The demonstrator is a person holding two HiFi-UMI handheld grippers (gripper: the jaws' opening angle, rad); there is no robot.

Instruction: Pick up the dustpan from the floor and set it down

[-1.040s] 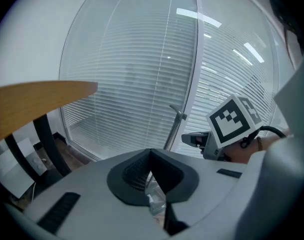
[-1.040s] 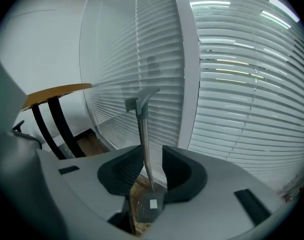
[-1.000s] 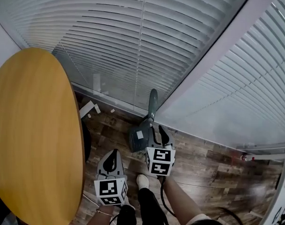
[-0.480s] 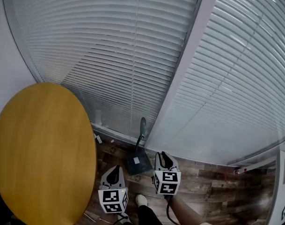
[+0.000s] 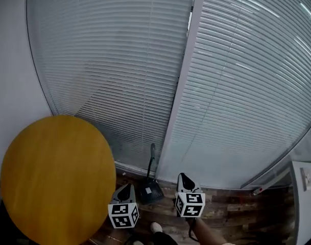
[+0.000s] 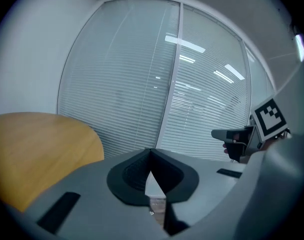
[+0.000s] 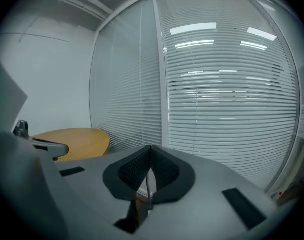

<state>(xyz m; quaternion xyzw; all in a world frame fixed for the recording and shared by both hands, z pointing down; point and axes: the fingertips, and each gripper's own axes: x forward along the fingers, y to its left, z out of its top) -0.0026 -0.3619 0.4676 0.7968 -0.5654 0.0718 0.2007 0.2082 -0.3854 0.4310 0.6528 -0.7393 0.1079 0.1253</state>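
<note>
The dark grey dustpan (image 5: 151,191) stands on the wooden floor at the foot of the window post, its handle upright against the blinds. My left gripper (image 5: 126,188) hangs just left of it and my right gripper (image 5: 182,177) just right of it; both are apart from it and well above the floor. In the left gripper view the left gripper (image 6: 151,151) has its jaws together with nothing between them. The right gripper (image 7: 151,148) is shut and empty too, pointing at the blinds.
A round yellow wooden table (image 5: 53,177) fills the lower left, close beside the left gripper. Window blinds (image 5: 119,75) and a white post (image 5: 183,86) close off the front. A person's shoe (image 5: 155,227) and a forearm (image 5: 204,235) show at the bottom. A white cabinet (image 5: 306,188) stands at the right edge.
Both grippers have risen away from the dustpan, which stays on the floor by the window. The right gripper, close over the pan a second ago, is now clear of it. The head view tilted up.
</note>
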